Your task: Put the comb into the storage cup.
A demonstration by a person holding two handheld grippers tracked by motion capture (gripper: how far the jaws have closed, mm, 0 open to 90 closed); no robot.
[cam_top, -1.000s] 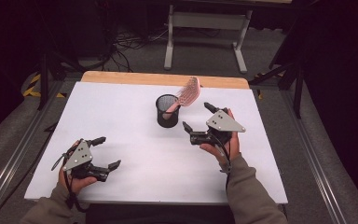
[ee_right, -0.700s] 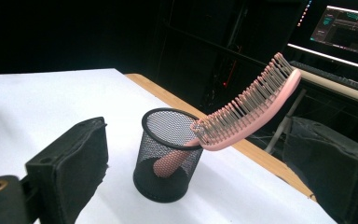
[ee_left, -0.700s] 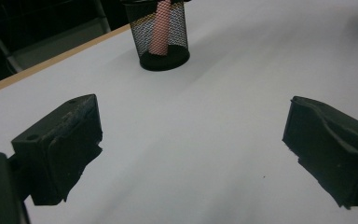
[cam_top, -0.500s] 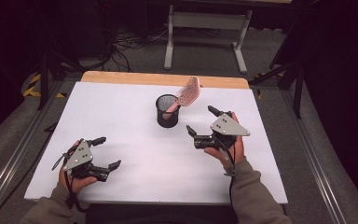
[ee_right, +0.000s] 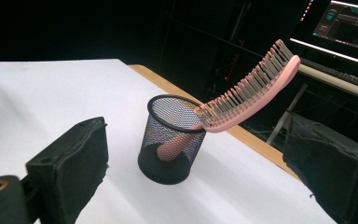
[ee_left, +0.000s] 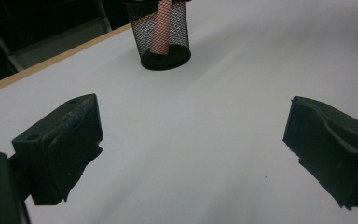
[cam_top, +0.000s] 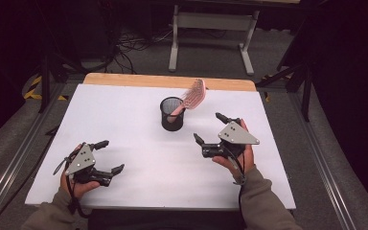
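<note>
cup (cam_top: 172,113) was set mid-table (cam_top: 124,124), toward the far edge | brush (cam_top: 193,95) was stood handle-down in it, leaned right | right gripper (cam_top: 212,128) was held near-right of cup | left gripper (cam_top: 109,156) was parked near-left, well apart

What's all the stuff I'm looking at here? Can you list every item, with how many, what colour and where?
Mesh cup: one, black, upright on the far middle of the table.
Hairbrush: one, pink, handle down inside the mesh cup, bristled head leaning out over its rim to the right.
Table: one, white top with a wooden strip along its far edge.
Metal stand: one, pale grey, on the floor beyond the table.
Cables: several, dark, on the floor beyond the table.
Left tongs: one, black with a grey plate, near left of the table, jaws apart and holding nothing.
Right tongs: one, black with a grey plate, right of the mesh cup, jaws apart and holding nothing.
</note>
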